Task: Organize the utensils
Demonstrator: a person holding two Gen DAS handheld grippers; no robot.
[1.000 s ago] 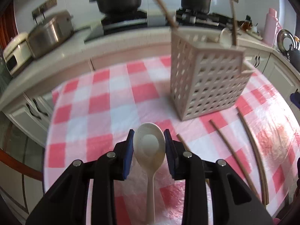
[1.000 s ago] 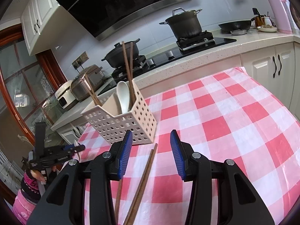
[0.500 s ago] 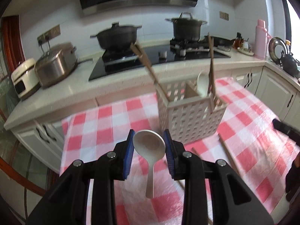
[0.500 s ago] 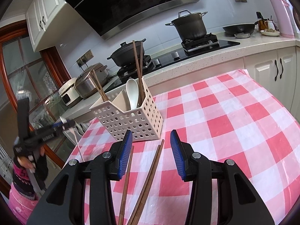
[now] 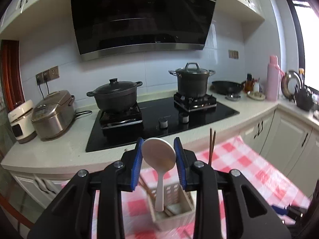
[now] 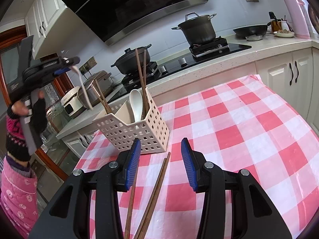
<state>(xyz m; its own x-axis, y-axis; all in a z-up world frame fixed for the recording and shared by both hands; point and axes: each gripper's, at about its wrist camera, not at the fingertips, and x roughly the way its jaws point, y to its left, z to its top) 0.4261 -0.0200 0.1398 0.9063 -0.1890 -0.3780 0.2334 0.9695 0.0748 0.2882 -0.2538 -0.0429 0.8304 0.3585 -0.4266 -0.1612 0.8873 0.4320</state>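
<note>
The left gripper has its jaws clamped on the bowl of a white plastic spoon, handle hanging above the cream perforated plastic basket, while the right gripper has its jaws apart over brown wooden chopsticks lying just before that basket.

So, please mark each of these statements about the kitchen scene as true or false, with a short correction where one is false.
1. The left gripper holds a white spoon by its bowl. True.
2. The right gripper grips a pair of chopsticks. False: its jaws stand open and empty; the loose chopsticks lie on the tablecloth.
3. The white basket already holds a white spoon. True.
4. The basket lies tipped on its side. False: it stands upright.
5. Both stove pots are uncovered. False: both have lids.
</note>
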